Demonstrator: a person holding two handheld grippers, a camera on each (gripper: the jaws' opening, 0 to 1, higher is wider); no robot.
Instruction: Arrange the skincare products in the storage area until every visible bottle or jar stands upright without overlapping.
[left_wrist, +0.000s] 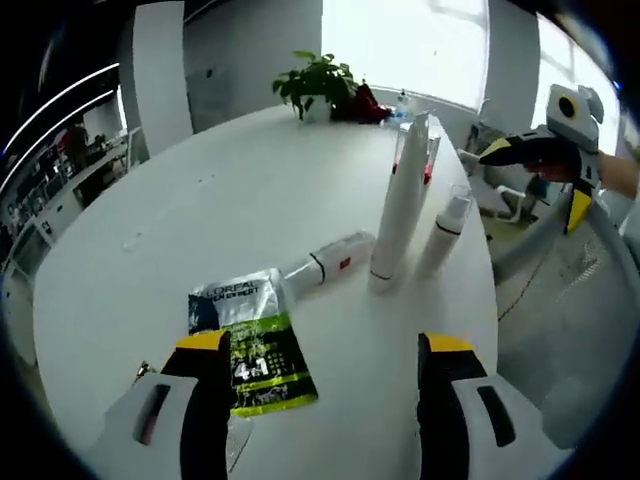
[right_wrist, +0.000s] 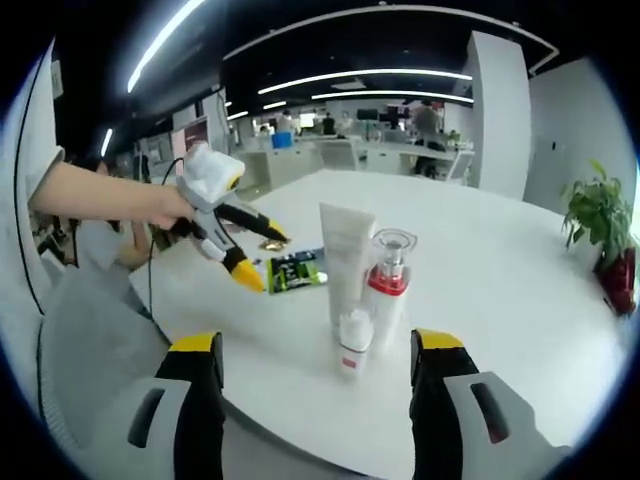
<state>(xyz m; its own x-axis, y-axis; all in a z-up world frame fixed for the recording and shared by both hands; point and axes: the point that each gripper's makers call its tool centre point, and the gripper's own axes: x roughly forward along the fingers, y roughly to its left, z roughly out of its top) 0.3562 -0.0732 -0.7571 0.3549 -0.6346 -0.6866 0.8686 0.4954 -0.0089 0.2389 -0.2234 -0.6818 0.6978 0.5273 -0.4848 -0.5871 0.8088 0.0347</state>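
Note:
On the white table a tall white tube stands upright. Behind it stands a clear-capped bottle with a red band, and beside it a small white bottle. A white tube lies on its side next to a green and black sachet. My left gripper is open above the sachet's edge, with nothing held. In the right gripper view the tall tube, red-banded bottle and small bottle stand just ahead of my open right gripper. The left gripper hovers near the sachet.
A potted plant with a red object beside it stands at the table's far edge. The right gripper, held by a hand, hangs off the table's right side. Office desks and chairs fill the background. The table edge runs close to my right jaws.

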